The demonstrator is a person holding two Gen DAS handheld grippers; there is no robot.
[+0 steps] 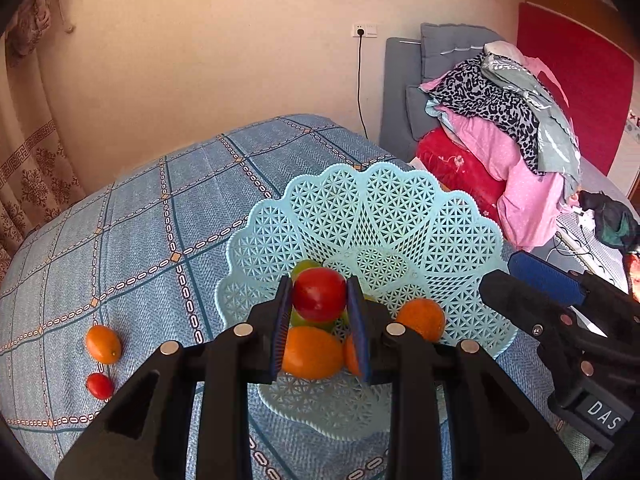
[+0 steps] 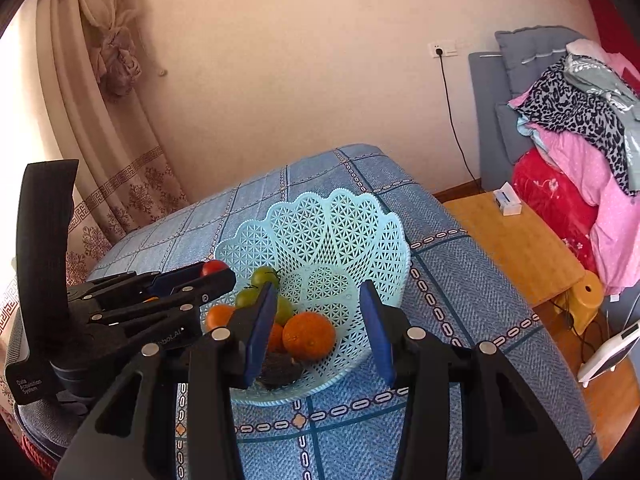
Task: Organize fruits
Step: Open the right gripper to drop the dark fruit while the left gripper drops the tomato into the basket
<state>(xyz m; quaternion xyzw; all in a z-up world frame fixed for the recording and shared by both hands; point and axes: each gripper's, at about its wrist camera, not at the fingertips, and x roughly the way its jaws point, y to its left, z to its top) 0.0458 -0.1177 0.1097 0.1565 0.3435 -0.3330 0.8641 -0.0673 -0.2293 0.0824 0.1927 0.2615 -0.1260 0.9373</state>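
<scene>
Your left gripper (image 1: 319,300) is clamped on a red cherry tomato (image 1: 319,294), blue pads (image 1: 282,320) pressed on both its sides, gap only as wide as the fruit. It hangs over the near part of the light-blue lattice basket (image 1: 400,216); from the right wrist view the tomato (image 2: 214,267) sits clear above the fruit pile, not touching it.

Your right gripper (image 2: 322,330) is spread wide, nothing between the fingers, poised over the basket's (image 2: 340,232) near rim.

In the basket: green tomatoes (image 2: 264,276), an orange (image 2: 309,336) and smaller orange fruits (image 2: 218,317). A dark item (image 2: 280,368) lies at the bottom front; can't tell what it is. Left gripper's fingers hide part of the pile, so fruit count is unclear.

Outside the basket, on the blue checked tablecloth (image 1: 140,220), left of it: one small oval orange fruit (image 1: 103,344) and one red cherry tomato (image 1: 99,386), near each other, apart from the basket.

Beyond the table: a wooden bench (image 2: 516,240) with a small white box (image 2: 507,199), and a heap of clothes (image 2: 580,128), cut off at the frame edge.
</scene>
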